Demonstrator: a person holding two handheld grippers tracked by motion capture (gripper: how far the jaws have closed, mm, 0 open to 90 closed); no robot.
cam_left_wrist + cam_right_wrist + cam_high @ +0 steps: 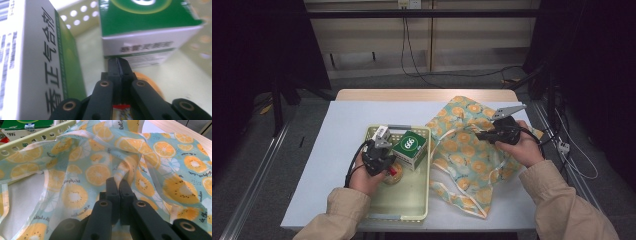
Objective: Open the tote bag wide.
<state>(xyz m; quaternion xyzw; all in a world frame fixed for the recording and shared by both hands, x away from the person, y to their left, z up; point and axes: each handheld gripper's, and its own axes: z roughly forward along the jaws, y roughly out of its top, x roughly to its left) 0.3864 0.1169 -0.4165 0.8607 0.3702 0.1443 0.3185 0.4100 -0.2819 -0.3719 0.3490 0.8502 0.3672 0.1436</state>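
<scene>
A pale yellow basket (428, 172) stands mid-table. In it lies a green-and-white box (410, 147), seen close ahead in the left gripper view (147, 27), with a second such box (37, 62) to its left. My left gripper (388, 169) is down inside the basket, its jaws shut (119, 63) on a small packet with a red edge (121, 108). A round orange thing (152, 83) lies just behind the jaws. My right gripper (478, 134) is shut (119, 182) on a fold of the orange-slice print cloth bag (467, 150), which lies crumpled right of the basket.
A white sheet (337, 145) covers the table, with bare room left of the basket. The basket's holed rim (32, 138) touches the bag's left edge. Cables hang at the back wall and on the floor at the right.
</scene>
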